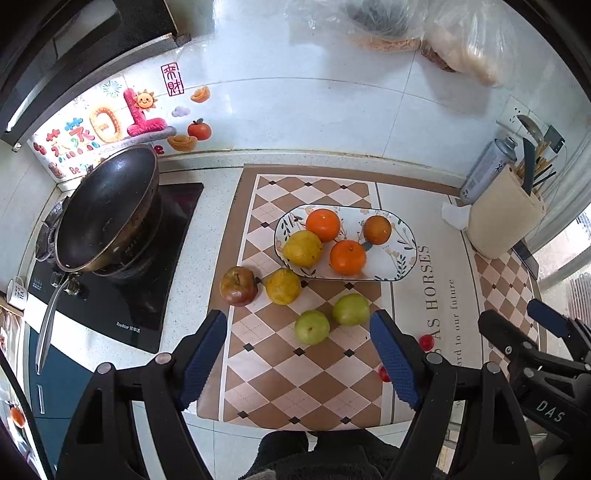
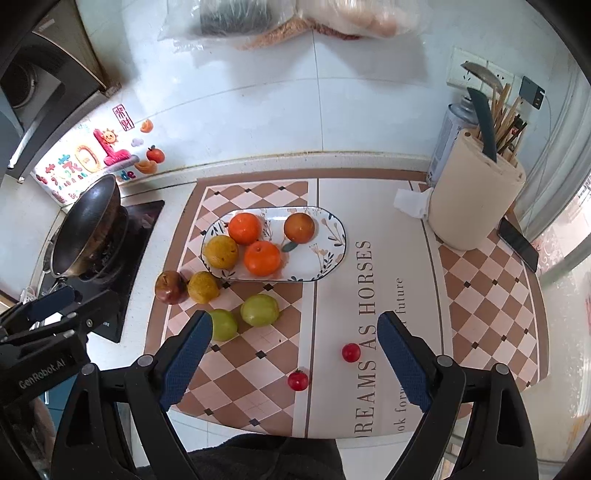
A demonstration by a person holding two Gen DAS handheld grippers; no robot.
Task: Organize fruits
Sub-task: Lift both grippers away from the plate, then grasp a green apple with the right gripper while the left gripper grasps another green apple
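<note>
An oval patterned plate (image 1: 391, 266) (image 2: 328, 254) on the checkered mat holds two oranges (image 1: 323, 224) (image 1: 347, 257), a yellow fruit (image 1: 303, 248) and a brownish orange (image 1: 377, 229). In front of it lie a bruised red apple (image 1: 238, 286) (image 2: 171, 287), a yellow orange (image 1: 283, 286) (image 2: 202, 287), two green fruits (image 1: 311, 327) (image 1: 351, 309) (image 2: 222, 324) (image 2: 259, 309) and two cherry tomatoes (image 2: 350, 352) (image 2: 298, 380). My left gripper (image 1: 299, 325) is open and empty, just short of the green fruits. My right gripper (image 2: 295, 325) is open and empty above the tomatoes.
A black wok (image 1: 107, 210) sits on the hob (image 1: 122, 295) at the left. A cream utensil holder (image 2: 476, 206), a spray can (image 2: 445, 144), crumpled tissue (image 2: 412, 203) and a phone (image 2: 517, 243) stand at the right. Plastic bags (image 2: 295, 18) hang on the tiled wall.
</note>
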